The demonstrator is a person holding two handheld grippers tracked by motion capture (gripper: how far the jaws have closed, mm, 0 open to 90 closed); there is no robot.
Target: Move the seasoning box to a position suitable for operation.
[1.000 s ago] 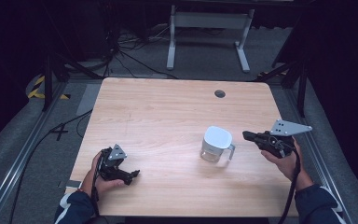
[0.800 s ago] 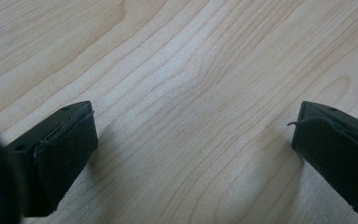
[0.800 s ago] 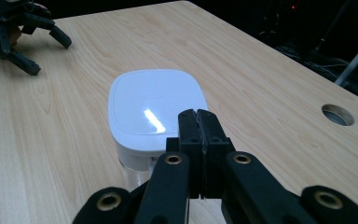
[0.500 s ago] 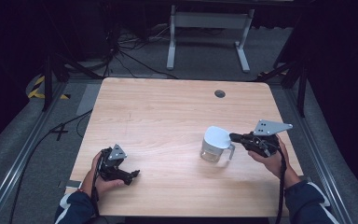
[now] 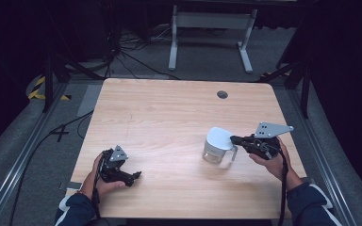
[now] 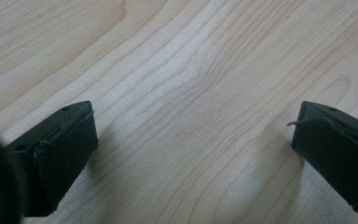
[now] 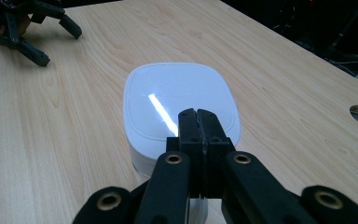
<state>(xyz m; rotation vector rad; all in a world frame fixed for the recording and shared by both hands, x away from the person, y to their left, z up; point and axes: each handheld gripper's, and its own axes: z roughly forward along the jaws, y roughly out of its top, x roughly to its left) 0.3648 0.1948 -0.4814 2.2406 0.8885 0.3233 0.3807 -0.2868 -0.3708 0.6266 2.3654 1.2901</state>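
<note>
On the right half of the pale wood-grain table sits a clear plastic jug with a glossy white rounded-square lid, and the right gripper, jaws pinched fully together on nothing, hovers at its lid edge. Looks like the approach step; next it'd need to open up to grab the handle. The left gripper rests wide open and empty near the table's front left.

This looks like a lab or recording studio rather than a home. A single pale wooden counter with a round cable hole stands on grey carpet, ringed by black curtains and darkness. Metal rails run along the floor on both sides, loose cables snake behind, yellow-and-black hazard tape marks a corner, and a white metal stand waits at the back.
</note>
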